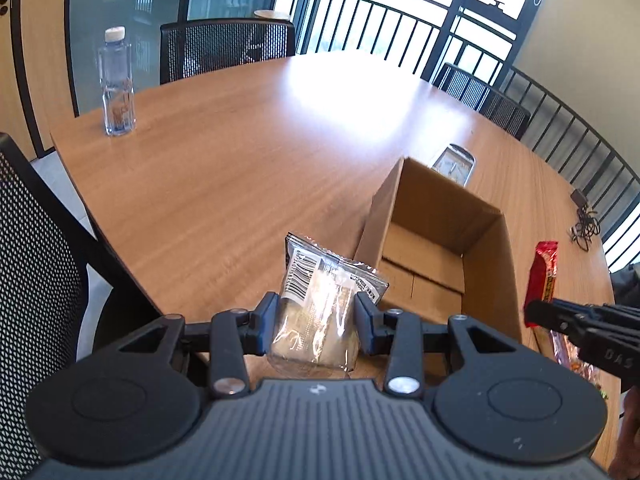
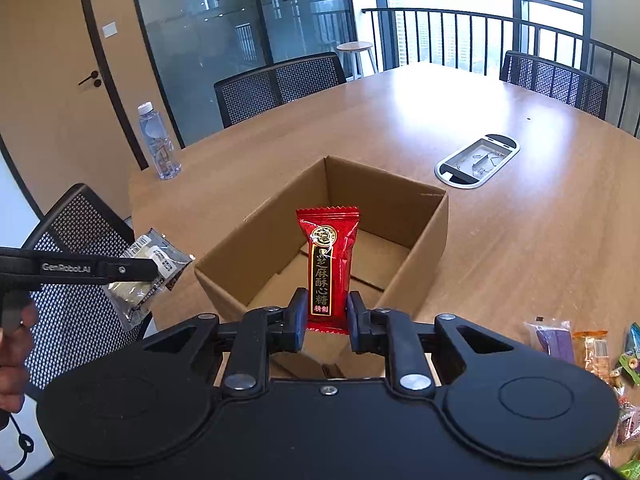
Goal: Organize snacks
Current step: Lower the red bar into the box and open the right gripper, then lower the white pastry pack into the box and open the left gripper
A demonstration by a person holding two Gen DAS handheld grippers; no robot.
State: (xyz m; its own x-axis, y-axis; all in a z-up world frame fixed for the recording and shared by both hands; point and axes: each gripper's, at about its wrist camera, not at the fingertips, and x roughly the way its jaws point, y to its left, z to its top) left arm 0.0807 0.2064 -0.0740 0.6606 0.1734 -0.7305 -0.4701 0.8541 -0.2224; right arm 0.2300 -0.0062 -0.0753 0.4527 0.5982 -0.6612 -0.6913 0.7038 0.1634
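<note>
We see a broad wooden desk (image 2: 500,216) ringed by black mesh chairs (image 2: 280,84), with an open cardboard box (image 2: 404,204) standing on it near its close edge. The box holds nothing we can make out but its folded bottom flaps. A clear water bottle (image 1: 116,84) stands upright well apart at the desk's far left corner, and a grey cable hatch (image 2: 478,160) sits in the desk beyond the box. Our left claw (image 1: 316,316) pinches a clear snack packet (image 1: 320,300) with a barcode label, held in the air just left of the box. Our right claw (image 2: 325,320) pinches the lower end of a red candy wrapper (image 2: 328,264) with gold lettering, upright above the box's near wall. A small heap of assorted snacks (image 2: 592,352) lies on the desk at the right.
</note>
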